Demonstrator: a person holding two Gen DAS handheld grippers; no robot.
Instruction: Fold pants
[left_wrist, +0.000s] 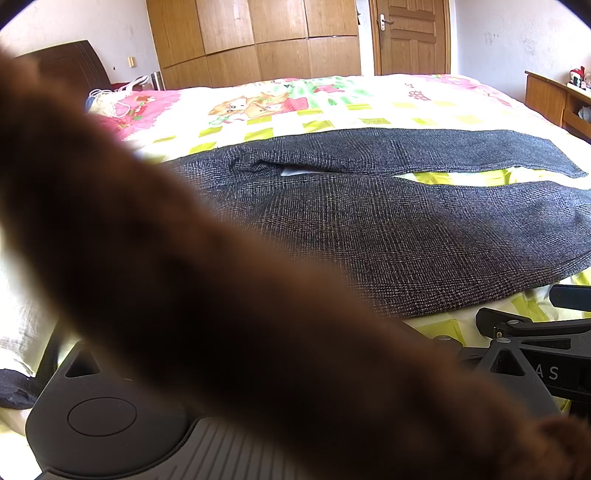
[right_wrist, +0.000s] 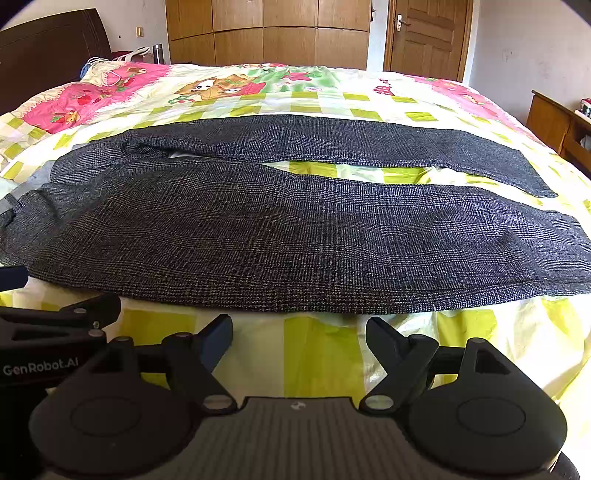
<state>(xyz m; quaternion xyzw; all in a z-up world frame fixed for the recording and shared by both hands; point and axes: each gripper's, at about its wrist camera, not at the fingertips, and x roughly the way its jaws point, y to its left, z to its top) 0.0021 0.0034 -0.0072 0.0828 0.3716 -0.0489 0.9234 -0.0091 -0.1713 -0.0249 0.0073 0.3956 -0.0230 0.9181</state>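
The pants (right_wrist: 295, 229) are dark charcoal grey, woven in a fine check with faint lighter lines crossing it. Under them the bedspread (right_wrist: 317, 354) is cream with lime-yellow squares near the front, then pink patches with red strawberries and a cartoon of orange-and-white puppies on green. The headboard (right_wrist: 48, 51) is dark brown, the wardrobe (right_wrist: 266, 33) and door (right_wrist: 428, 37) warm honey wood. A blurred brown sleeve (left_wrist: 184, 277) crosses the left view.

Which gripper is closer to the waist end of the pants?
Left. The left gripper sits at the near edge of the pants, close to their waist end. The right gripper is farther along, in front of the middle of that edge.
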